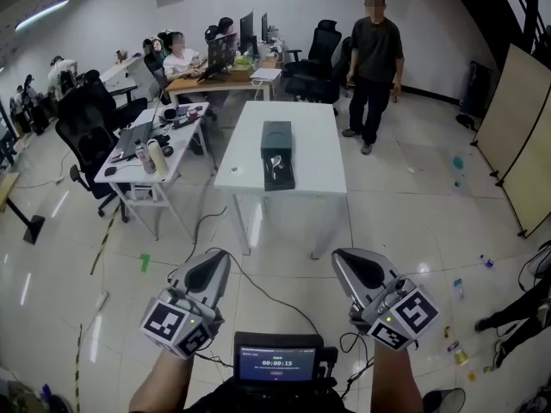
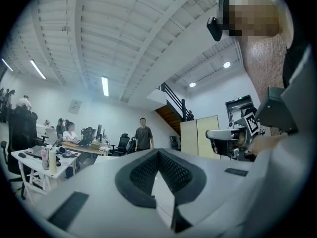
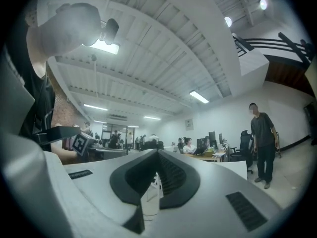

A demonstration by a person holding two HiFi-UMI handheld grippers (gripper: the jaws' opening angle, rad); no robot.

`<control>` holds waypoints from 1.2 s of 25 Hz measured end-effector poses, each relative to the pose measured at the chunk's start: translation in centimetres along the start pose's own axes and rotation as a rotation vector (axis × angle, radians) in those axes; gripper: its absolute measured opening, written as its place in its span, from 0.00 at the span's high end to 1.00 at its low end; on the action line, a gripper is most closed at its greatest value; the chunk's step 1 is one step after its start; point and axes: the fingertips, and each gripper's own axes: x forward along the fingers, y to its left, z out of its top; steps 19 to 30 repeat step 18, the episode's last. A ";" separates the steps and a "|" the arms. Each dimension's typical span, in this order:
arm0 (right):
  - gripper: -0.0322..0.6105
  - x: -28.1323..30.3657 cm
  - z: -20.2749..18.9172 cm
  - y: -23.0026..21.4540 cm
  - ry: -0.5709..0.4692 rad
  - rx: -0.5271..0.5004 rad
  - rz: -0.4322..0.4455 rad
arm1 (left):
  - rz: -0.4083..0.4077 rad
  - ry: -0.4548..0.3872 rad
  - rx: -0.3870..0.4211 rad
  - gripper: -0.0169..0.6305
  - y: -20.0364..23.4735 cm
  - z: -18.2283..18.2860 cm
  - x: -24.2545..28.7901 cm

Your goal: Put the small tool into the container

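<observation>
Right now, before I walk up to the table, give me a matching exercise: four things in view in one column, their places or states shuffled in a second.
Things:
1. dark container
2. standing person
3. right gripper
4. small screen

Places or states:
A. jaws together, empty, over the floor
B. on the white table
C. bottom centre of the head view
D. standing past the table's far right corner

Pairs: 1-B, 2-D, 3-A, 4-C.

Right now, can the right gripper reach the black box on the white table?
Probably not: the right gripper hangs well short of the white table, floor between them. Nothing blocks the black box; stepping closer should help.
</observation>
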 end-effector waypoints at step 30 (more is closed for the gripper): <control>0.93 1.0 0.6 1.1 0.018 -0.014 -0.043 | -0.022 -0.005 -0.001 0.94 1.4 1.0 -1.3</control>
